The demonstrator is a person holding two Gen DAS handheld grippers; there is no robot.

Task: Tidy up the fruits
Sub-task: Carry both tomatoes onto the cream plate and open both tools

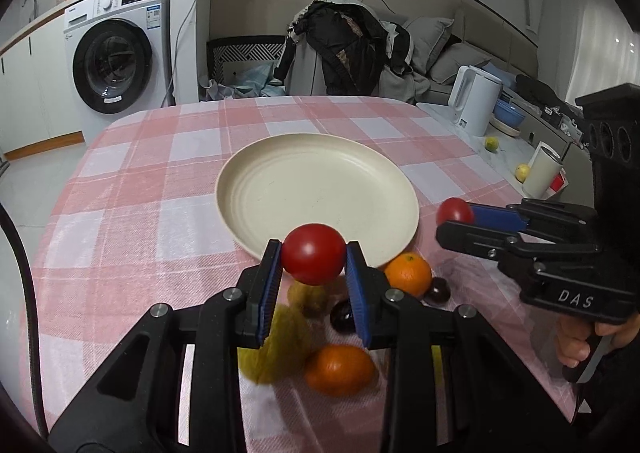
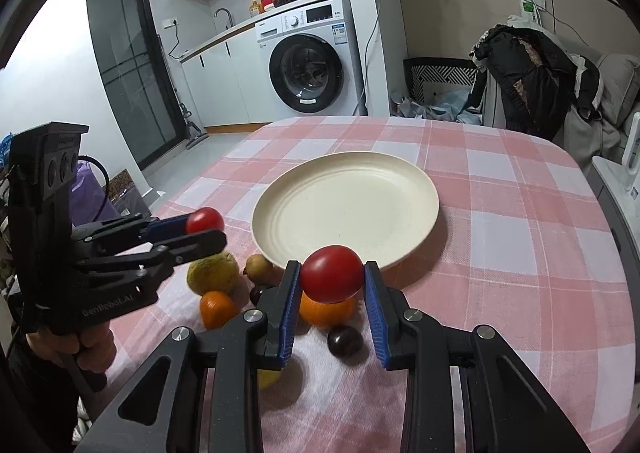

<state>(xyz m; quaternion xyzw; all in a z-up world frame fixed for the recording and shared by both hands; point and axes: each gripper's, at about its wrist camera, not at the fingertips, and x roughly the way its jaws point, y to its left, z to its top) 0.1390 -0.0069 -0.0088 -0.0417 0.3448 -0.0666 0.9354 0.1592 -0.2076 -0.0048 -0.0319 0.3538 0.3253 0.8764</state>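
A cream plate (image 1: 280, 157) (image 2: 400, 173) lies empty on the pink checked tablecloth. My left gripper (image 1: 313, 255) is shut on a red tomato (image 1: 313, 253) above the plate's near rim; it also shows in the right wrist view (image 2: 205, 231) with its tomato (image 2: 204, 219). My right gripper (image 2: 332, 277) is shut on another red tomato (image 2: 331, 273); in the left wrist view this gripper (image 1: 456, 219) holds its tomato (image 1: 455, 209) just right of the plate. Below lie two oranges (image 1: 408, 273) (image 1: 340, 369), yellow-green fruits (image 2: 212, 273) and dark plums (image 2: 345, 339).
A white kettle (image 1: 474, 101), a blue bowl (image 1: 509, 115), a white cup (image 1: 541, 171) and two small yellow fruits (image 1: 522, 171) stand on a side counter to the right. A chair piled with clothes (image 1: 344, 49) stands behind the table. A washing machine (image 1: 116, 45) is at the back left.
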